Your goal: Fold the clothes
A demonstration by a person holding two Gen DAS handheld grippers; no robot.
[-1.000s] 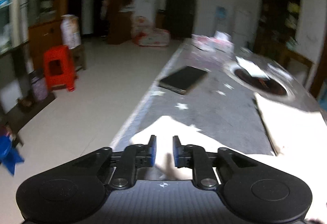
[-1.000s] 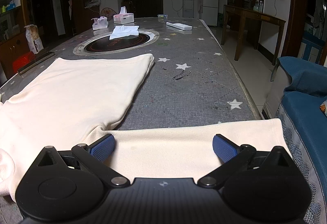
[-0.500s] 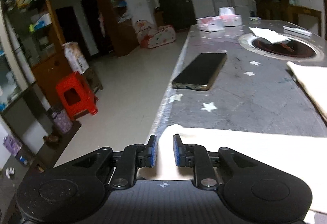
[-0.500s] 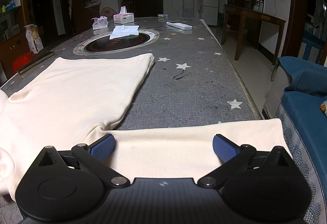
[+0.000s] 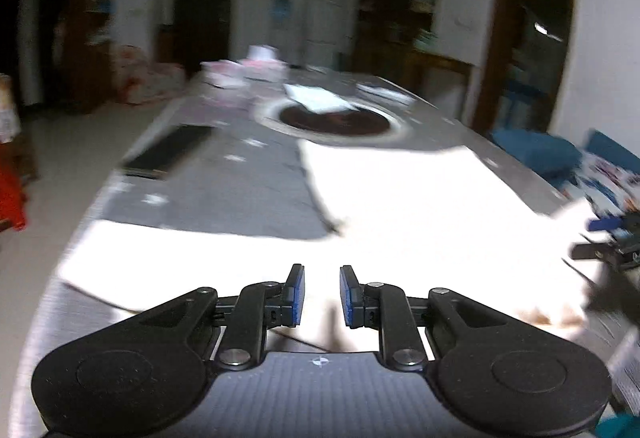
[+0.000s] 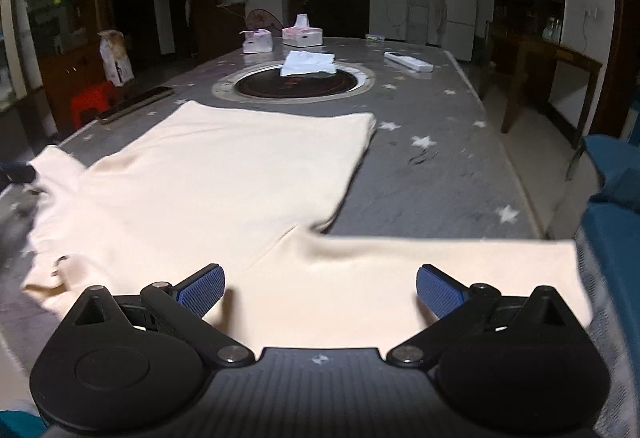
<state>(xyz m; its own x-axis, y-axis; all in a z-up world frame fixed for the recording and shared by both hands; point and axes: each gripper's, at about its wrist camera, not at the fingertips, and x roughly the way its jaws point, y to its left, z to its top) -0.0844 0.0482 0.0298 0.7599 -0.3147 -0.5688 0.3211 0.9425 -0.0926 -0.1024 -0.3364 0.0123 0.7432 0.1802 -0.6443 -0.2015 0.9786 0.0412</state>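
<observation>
The left gripper [image 5: 322,296] had its fingers at a narrow gap, gripping nothing, just above one sleeve of the cream sweater [image 6: 224,174]. The right gripper [image 6: 320,284] stood wide open over the other sleeve. The sweater lay flat on the grey star-patterned table [image 6: 436,174]. Beyond it sat a round hotplate [image 6: 296,82], a phone [image 5: 170,152] and tissue boxes [image 6: 302,34].
</observation>
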